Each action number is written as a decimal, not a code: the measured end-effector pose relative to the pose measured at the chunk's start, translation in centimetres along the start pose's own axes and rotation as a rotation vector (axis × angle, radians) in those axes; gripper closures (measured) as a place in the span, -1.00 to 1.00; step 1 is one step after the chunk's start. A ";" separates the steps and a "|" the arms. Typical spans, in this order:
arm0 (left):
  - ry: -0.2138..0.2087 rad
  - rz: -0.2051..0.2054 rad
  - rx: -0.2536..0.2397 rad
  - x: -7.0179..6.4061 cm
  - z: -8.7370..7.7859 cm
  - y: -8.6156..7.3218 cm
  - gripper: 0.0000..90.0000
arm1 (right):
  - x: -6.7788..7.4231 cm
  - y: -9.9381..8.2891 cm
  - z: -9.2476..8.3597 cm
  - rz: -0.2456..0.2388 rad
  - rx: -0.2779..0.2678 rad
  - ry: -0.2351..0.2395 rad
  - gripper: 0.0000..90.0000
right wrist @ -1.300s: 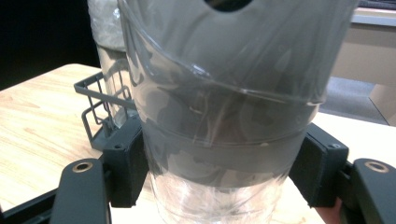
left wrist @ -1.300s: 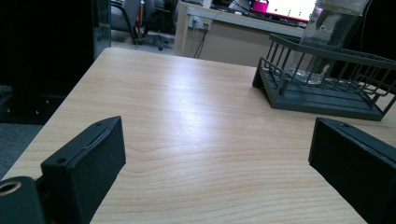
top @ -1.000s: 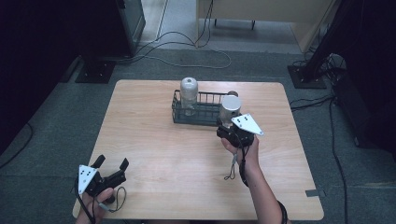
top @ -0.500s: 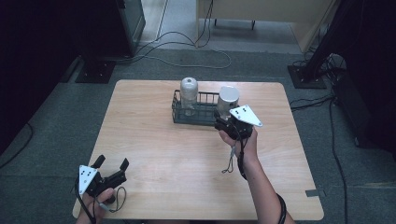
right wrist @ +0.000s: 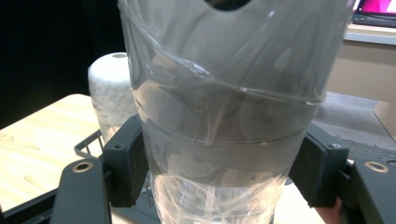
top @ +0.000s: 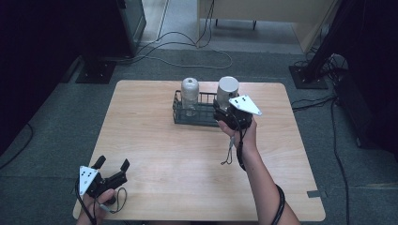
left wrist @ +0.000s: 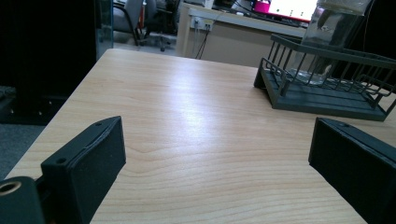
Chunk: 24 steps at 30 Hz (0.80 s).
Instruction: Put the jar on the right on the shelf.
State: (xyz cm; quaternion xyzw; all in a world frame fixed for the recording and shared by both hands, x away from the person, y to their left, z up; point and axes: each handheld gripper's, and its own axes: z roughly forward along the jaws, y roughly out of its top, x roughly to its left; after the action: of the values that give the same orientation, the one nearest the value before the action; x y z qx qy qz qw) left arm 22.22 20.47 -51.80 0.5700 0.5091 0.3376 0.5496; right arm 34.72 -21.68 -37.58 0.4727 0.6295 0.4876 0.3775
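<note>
A clear plastic bottle (top: 227,89) is held upright over the right end of a dark wire basket (top: 179,111), with my right gripper (top: 223,111) shut on it. In the right gripper view the bottle (right wrist: 233,93) stands between the two pads (right wrist: 127,163), which press on its sides. A second clear bottle (top: 189,93) stands in the left part of the basket and appears behind the held one (right wrist: 112,93). My left gripper (top: 112,169) rests open at the table's near left corner, nothing between its jaws (left wrist: 219,158).
The wooden table (top: 155,154) has bare room between the basket and the left gripper. From the left gripper the basket (left wrist: 322,95) with its bottle (left wrist: 327,37) lies ahead to the right. Cables and stand bases lie on the floor beyond the table.
The right gripper has lifted the clear bottle and carried it a little farther over the basket's right end. The left gripper has stayed in place.
</note>
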 end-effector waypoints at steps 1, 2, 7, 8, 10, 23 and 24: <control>0.000 0.002 0.000 0.0 0.0 0.0 -0.91 | 0.0 0.1 0.2 -0.001 0.001 -0.002 -0.33; 0.000 0.002 0.000 0.0 0.0 0.0 -0.91 | 0.0 0.2 0.3 -0.001 0.001 -0.004 -0.33; -0.001 -0.003 0.000 0.0 0.0 0.0 -0.91 | -0.1 0.9 1.1 0.004 -0.004 -0.012 -0.33; -0.001 -0.002 0.000 0.0 0.0 0.0 -0.91 | -0.1 1.0 1.2 0.004 -0.004 -0.014 -0.33; -0.002 0.000 0.000 0.0 0.0 0.0 -0.91 | -0.1 1.2 1.6 0.000 -0.006 -0.019 -0.33; -0.005 -0.010 0.001 0.1 0.0 0.0 -0.91 | -0.5 1.8 4.0 0.004 0.001 -0.048 -0.33; -0.005 -0.011 0.001 0.1 0.0 0.0 -0.91 | -0.5 1.8 4.2 0.003 0.003 -0.049 -0.33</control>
State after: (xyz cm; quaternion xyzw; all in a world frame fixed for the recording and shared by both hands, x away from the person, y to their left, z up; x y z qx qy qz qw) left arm 22.25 20.61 -51.81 0.5682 0.5110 0.3330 0.5524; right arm 39.25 -20.94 -36.81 0.4859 0.6201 0.4755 0.3914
